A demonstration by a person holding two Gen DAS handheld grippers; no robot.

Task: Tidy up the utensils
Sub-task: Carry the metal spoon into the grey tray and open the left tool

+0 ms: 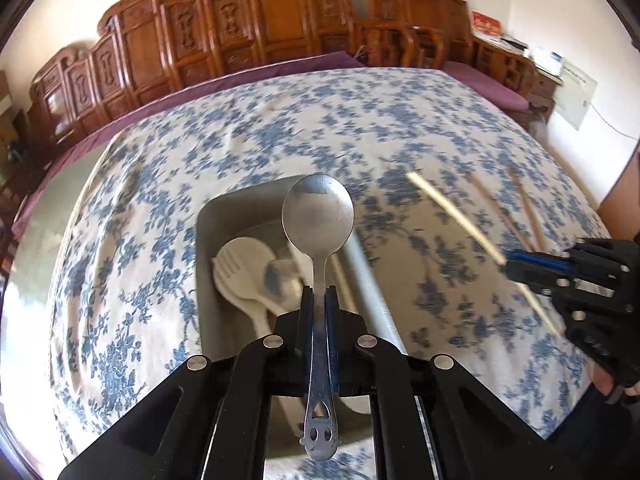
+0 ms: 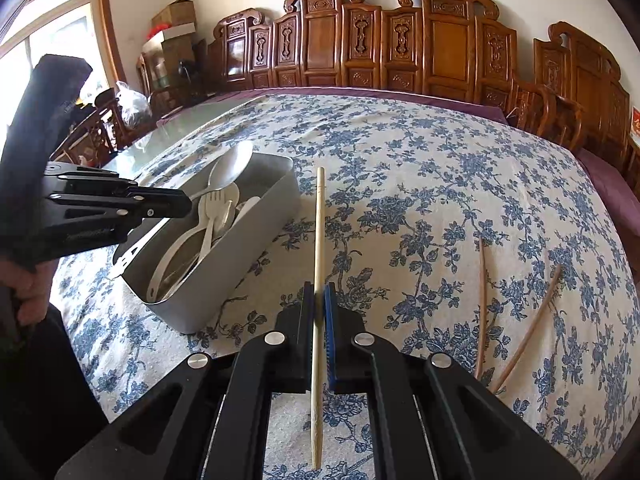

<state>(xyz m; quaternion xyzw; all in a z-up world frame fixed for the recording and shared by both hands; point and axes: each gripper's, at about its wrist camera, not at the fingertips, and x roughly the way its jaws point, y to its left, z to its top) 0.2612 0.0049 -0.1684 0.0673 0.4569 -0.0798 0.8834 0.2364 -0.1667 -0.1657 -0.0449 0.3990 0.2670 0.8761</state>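
Observation:
My left gripper is shut on the handle of a metal spoon, whose bowl hangs above the grey box. Inside the box lie a white plastic fork and other pale utensils. From the right wrist view the same left gripper holds the metal spoon over the grey box. My right gripper is shut on a pale chopstick, held above the cloth to the right of the box. The right gripper also shows at the right edge of the left wrist view.
Two brown chopsticks lie on the blue-flowered tablecloth to the right. Carved wooden chairs line the far side of the table. A person's hand grips the left tool's handle.

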